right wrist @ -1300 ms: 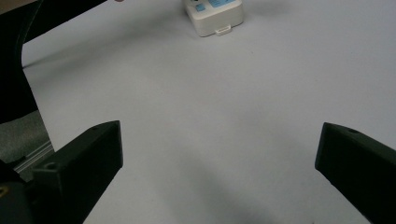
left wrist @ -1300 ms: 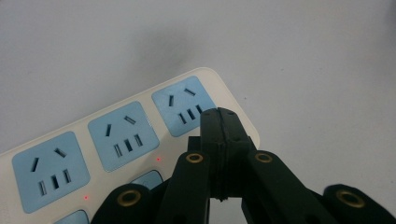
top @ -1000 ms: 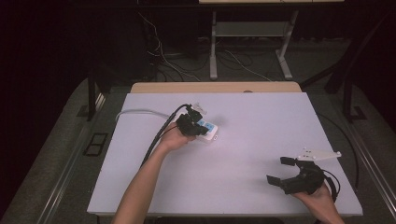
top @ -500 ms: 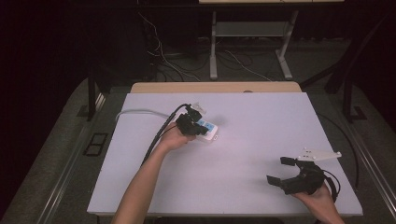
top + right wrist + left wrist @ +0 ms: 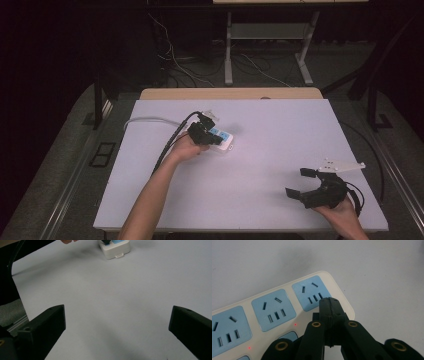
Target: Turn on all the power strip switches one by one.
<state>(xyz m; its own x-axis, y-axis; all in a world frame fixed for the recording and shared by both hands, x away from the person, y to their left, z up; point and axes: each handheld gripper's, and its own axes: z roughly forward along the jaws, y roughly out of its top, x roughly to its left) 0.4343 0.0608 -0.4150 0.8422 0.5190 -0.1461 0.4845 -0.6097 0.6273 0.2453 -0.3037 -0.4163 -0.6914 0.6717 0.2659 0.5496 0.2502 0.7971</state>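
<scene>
A white power strip (image 5: pixel 224 139) with blue sockets lies on the pale table (image 5: pixel 280 130), left of centre. My left gripper (image 5: pixel 204 131) is over its near end, jaws shut together with nothing between them. In the left gripper view the shut tips (image 5: pixel 329 301) sit just below the end socket of the power strip (image 5: pixel 274 307), where two small red lights glow. Whether the tips touch the strip is unclear. My right gripper (image 5: pixel 298 183) rests near the front right edge, open and holding nothing. In the right gripper view its jaws (image 5: pixel 117 312) stand wide apart, with the power strip (image 5: pixel 115 250) far off.
The strip's white cord (image 5: pixel 145 120) runs to the table's left edge, and the gripper's black cable (image 5: pixel 167 145) crosses it. A wooden board (image 5: pixel 230 93) borders the far edge. Cables and a metal stand (image 5: pixel 229 55) are on the dark floor behind.
</scene>
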